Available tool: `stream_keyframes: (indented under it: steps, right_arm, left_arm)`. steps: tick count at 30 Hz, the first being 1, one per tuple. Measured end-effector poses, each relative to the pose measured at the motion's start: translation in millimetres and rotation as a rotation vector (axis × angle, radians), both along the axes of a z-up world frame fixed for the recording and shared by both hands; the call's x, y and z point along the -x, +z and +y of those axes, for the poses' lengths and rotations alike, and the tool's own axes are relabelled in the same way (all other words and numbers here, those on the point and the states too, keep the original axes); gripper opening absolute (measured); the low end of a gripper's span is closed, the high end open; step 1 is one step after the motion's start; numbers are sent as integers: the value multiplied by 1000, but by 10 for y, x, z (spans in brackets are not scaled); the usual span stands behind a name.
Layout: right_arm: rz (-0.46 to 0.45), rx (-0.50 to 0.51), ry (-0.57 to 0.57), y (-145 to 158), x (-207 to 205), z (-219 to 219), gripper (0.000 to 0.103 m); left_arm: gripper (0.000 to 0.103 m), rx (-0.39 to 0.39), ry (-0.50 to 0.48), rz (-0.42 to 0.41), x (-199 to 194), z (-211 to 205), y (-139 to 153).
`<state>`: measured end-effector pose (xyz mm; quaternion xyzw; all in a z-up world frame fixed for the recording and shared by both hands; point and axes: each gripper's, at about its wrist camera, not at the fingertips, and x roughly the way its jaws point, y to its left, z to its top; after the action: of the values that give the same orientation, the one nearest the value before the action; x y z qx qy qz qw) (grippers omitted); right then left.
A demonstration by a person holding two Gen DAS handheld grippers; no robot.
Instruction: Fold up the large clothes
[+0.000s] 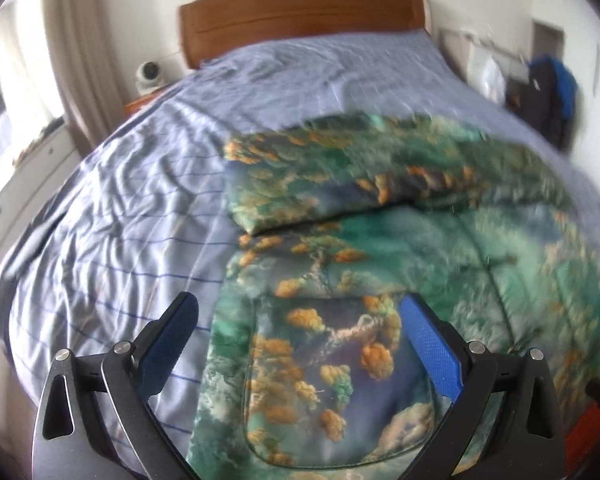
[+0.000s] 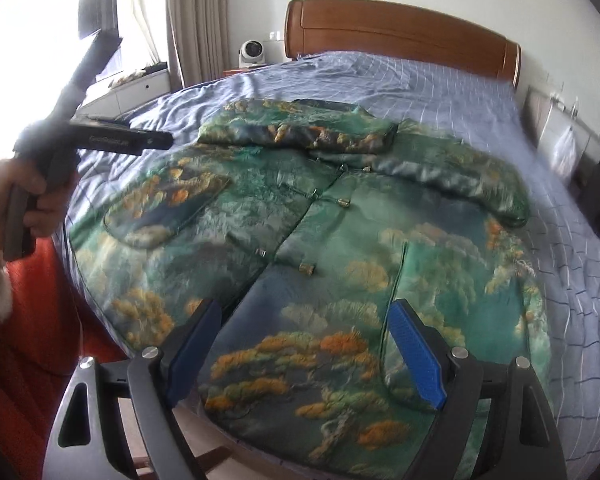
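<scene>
jacket (image 2: 340, 240): green-and-orange printed, spread flat front-up on the bed (image 2: 440, 80), one sleeve folded across near the collar | left gripper (image 1: 298, 334): jaws apart, nothing between them, above a jacket pocket | right gripper (image 2: 304, 340): jaws wide apart, empty, above the hem | left hand (image 2: 28, 200): grips its handle

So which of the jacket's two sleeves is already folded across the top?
The sleeve on the window side lies folded across the collar area; the other sleeve still trails outward toward the bed's far edge.
</scene>
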<state>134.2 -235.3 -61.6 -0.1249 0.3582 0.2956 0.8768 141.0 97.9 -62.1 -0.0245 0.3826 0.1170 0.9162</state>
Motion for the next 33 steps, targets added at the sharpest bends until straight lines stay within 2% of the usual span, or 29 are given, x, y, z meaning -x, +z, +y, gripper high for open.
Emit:
stream_keyframes:
  steps: [2,6,7,8,10,11,12,13,14,16,18,21,22,26,27,28,30,32,33]
  right_arm:
    - [-27,-9,-34,113,-44,-54,85]
    - [-116,-113,-131,277,-58,-294,86]
    - [-151,-127,-146,275,-32,-346,86]
    - [-187,-125,-174,269,-3,-379,86]
    - [-133,-102,-272,322,-25,-432,86]
    - [-124,-173,-283,406,32,-543,86]
    - [-164,-228,-276,480,124,-661,89]
    - [-234,-213,-296,538,209,-766,95]
    - [-282,-159,-329,570,243,-839,96]
    - [-315,-36,-390,604,223,-1015,97]
    - [-279,12,-393,603,142,-1274,97]
    - [-134,64,-401,433,-114,-1645,97]
    - [-29,60,-402,302,-257,-1782,97]
    - [267,-45,-377,-227,-518,-2042,97]
    - [313,-49,-372,-348,-525,-2054,97]
    - [355,-57,-352,-457,-515,-2046,97]
    - [404,-69,-316,-614,-522,-1992,92]
    - [449,-77,-302,-697,-547,-1953,90]
    - [456,-85,-308,-709,-557,-1951,90]
  left_arm:
    - [102,34,43,-37,102,99,29]
    - [102,101,83,-148,406,276,-40]
    - [102,98,119,-139,483,314,-58]
    - [102,126,156,-91,550,368,-60]
    - [102,219,88,-102,742,479,-76]
    - [102,206,74,-108,793,511,-97]
    - [102,162,86,-92,819,552,-139]
    - [102,119,109,-56,813,604,-198]
    - [102,113,120,-12,786,685,-276]
    - [102,202,113,39,753,873,-422]
    - [102,277,68,57,724,968,-549]
    - [102,279,28,140,623,976,-806]
    - [102,289,21,167,607,970,-871]
    - [99,389,-42,264,606,897,-1043]
    - [90,385,-58,273,620,856,-1031]
    - [74,373,-89,290,636,787,-1016]
    - [68,326,-126,329,647,667,-994]
    - [64,293,-138,333,676,583,-982]
    - [55,293,-135,336,676,576,-989]
